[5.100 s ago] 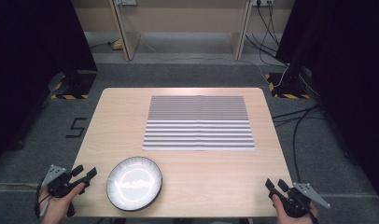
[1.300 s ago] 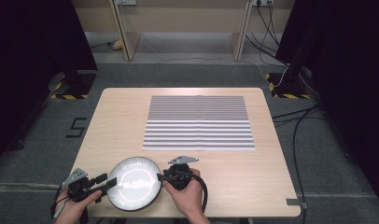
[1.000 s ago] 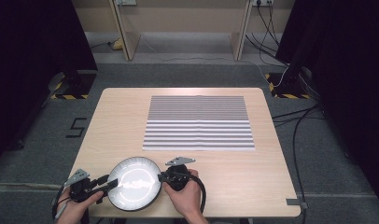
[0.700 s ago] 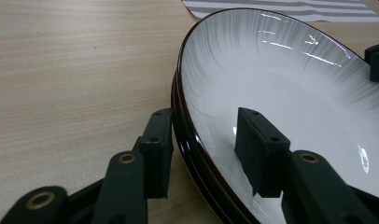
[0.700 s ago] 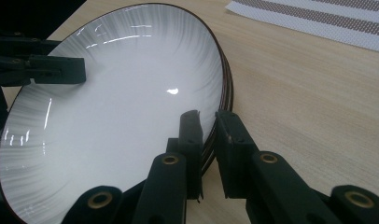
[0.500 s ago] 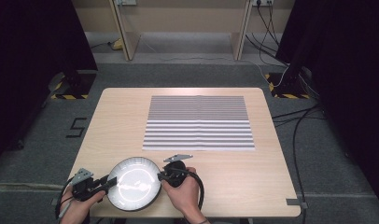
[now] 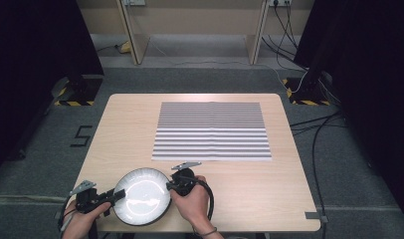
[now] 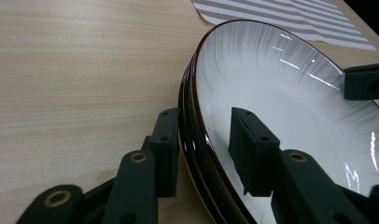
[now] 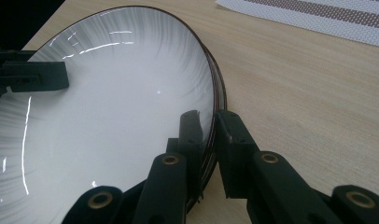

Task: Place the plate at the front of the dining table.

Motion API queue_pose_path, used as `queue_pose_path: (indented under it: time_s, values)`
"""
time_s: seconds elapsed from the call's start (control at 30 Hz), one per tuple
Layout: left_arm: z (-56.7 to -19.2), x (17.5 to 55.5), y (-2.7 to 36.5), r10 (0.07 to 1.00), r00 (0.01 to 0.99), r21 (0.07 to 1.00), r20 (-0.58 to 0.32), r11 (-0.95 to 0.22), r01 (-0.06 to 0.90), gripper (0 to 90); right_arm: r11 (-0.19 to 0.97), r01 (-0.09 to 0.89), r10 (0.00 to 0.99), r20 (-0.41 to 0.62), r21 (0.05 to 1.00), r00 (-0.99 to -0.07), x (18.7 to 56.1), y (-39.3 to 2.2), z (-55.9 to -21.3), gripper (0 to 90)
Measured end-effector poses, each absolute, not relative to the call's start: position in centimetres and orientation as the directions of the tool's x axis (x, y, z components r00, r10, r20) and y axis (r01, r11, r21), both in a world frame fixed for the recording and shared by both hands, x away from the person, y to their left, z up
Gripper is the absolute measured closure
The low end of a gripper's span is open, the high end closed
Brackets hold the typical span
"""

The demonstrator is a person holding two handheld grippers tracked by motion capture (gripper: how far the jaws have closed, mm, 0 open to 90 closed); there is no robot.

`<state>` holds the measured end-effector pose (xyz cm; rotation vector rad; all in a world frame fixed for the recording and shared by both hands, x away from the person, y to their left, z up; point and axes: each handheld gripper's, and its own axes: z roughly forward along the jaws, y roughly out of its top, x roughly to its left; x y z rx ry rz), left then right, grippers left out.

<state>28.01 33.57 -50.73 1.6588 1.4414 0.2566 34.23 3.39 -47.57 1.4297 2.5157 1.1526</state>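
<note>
Plate [image 7: 142, 195] sits at the near edge of the table [image 7: 250, 184], left of centre, well short of the striped mat [image 7: 212, 130]; from the left gripper view it looks like a small stack, several dark rims one under another. Right claw [image 9: 207, 140] is narrow and clamped across the plate's right rim, one jaw inside the bowl, one outside. Left claw [image 8: 204, 144] straddles the left rim: outer jaw touching the rim's underside, inner jaw standing clear over the white surface, so half-wide and not yet pinching. Its jaws have just been closing and then easing out a little, the rim between them all the while. Judgement: approach is done on both sides, right grasp made, left grasp unfinished; the lift and any carry, likely toward the mat, are all still to come, since the plate rests flat on the wood. Against the earliest frame, both hands have come in from the table's near corners to flank the plate; the plate itself lies where it did.
</note>
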Motion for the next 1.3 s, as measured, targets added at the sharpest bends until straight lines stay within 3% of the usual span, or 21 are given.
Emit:
queue_pose_path:
  time_s: [0.5,0.9,1.2,1.3]
  values:
    - [-50.6,27.8,34.1,0.854,0.318,0.716,-0.412,0.088,0.693,57.5,0.247,0.796,0.73,0.434,0.553,-0.528,34.0,2.0,-47.2,79.5]
    - [-50.1,27.5,34.6,0.854,0.326,0.729,-0.404,0.086,0.679,61.4,0.241,0.805,0.723,0.453,0.543,-0.522,32.8,1.6,-46.5,79.8]
    - [-50.2,27.8,34.5,0.85,0.32,0.709,-0.417,0.084,0.701,64.4,0.244,0.809,0.732,0.446,0.535,-0.515,33.0,1.7,-46.5,88.2]
    - [-50.1,27.9,34.6,0.848,0.318,0.7,-0.423,0.083,0.709,65.7,0.233,0.845,0.665,0.555,0.481,-0.499,33.0,2.3,-46.7,90.0]
